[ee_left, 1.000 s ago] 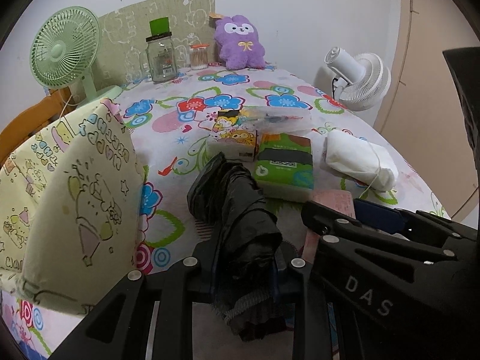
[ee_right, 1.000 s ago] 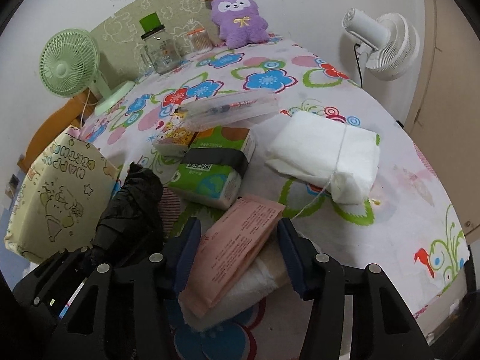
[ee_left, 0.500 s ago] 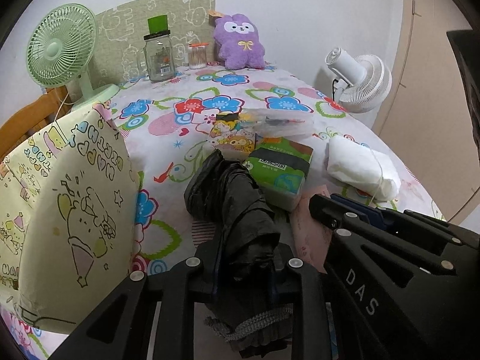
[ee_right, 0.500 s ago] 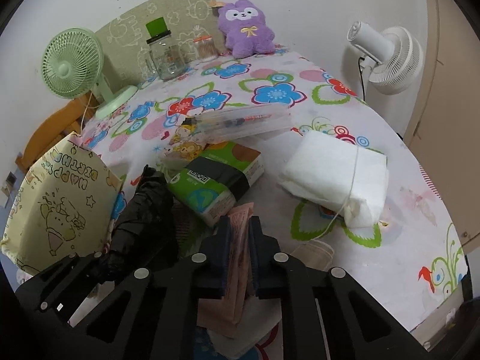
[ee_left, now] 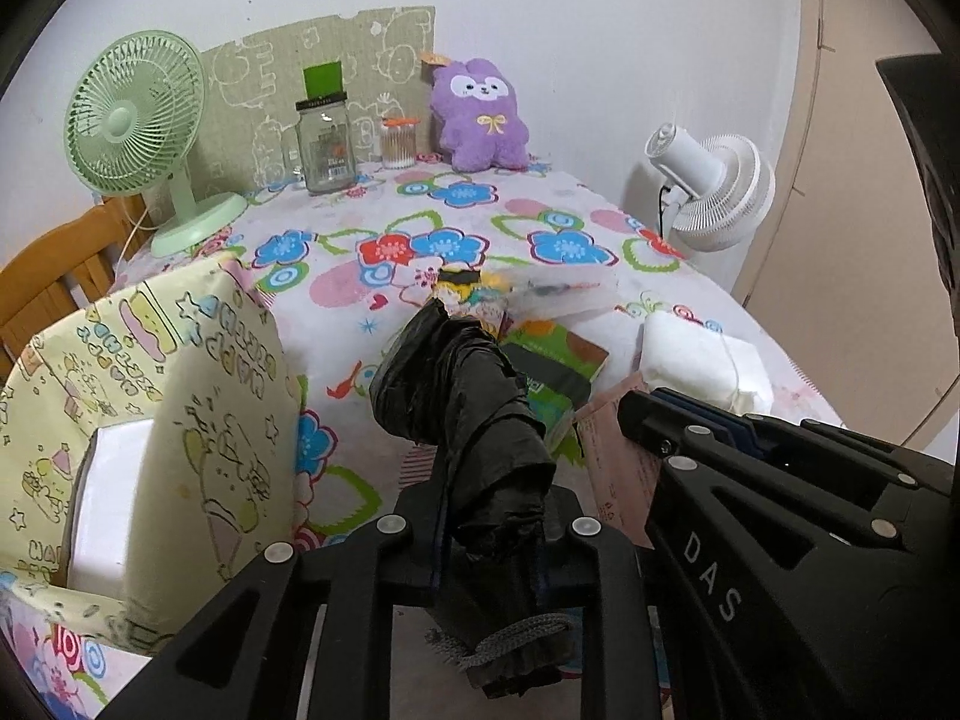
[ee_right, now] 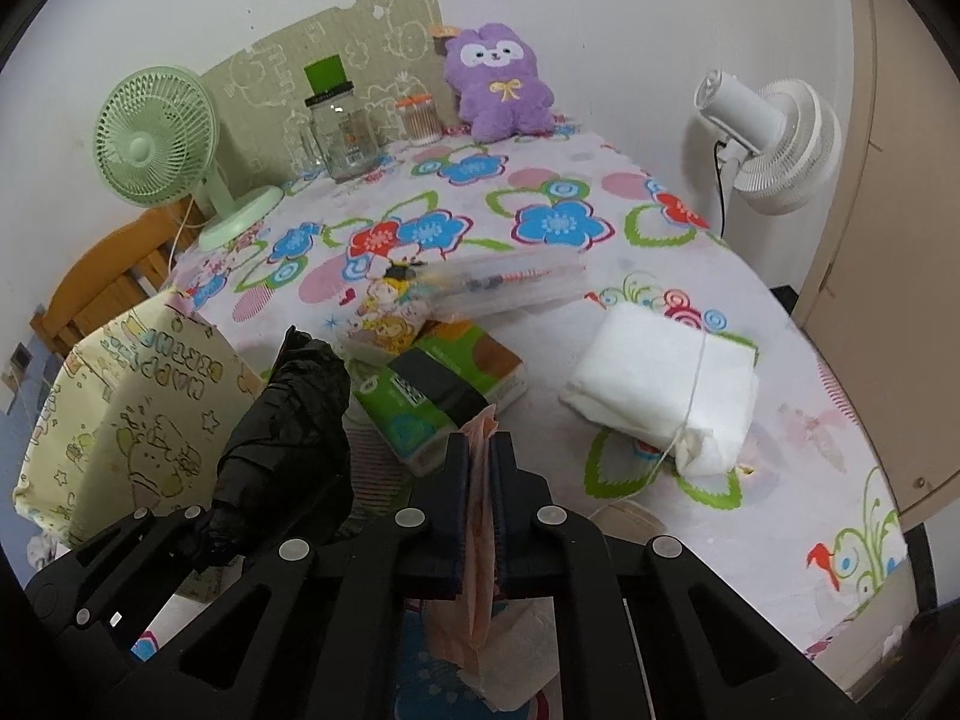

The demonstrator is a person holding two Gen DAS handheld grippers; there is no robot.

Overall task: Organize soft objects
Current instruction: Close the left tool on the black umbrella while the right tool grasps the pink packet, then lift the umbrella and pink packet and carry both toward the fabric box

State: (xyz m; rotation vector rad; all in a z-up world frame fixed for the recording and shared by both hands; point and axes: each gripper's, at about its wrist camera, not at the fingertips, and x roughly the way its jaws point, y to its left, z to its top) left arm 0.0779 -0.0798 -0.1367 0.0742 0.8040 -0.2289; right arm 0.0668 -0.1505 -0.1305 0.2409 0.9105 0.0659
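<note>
- Over a round table point(ee_right: 810, 420) with a flowered cloth, two black handheld grippers each hold one soft thing, side by side at the near edge.
- Left gripper point(ee_left: 486, 540): its jaws are clamped on a black folded umbrella point(ee_left: 468, 408), gripped low on the bundle near its grey wrist cord. The free end points up and away over the cloth. It looks crumpled and slick, light but floppy above the grip, so it may sag or slip; a hold near the middle of the bundle would likely steady it.
- Right gripper point(ee_right: 478, 504): its jaws have just been closing and now pinch a thin pink packet point(ee_right: 477, 540) edge-on between them. The packet hangs below the pads and looks light, flat and pliable, so it could bend or twist if swung.
- A yellow gift bag point(ee_left: 180, 420) printed with cartoons stands open at the left, just beside the umbrella. It is probably where soft things are meant to go, and something white already shows inside.
- On the cloth beyond the grippers lie a green tissue pack point(ee_right: 438, 396) and a white folded bundle point(ee_right: 660, 396) tied with string. Both seem soft and squashy, best taken across their short side.
- At the back stands a purple plush toy point(ee_right: 501, 81) against the wall.
</note>
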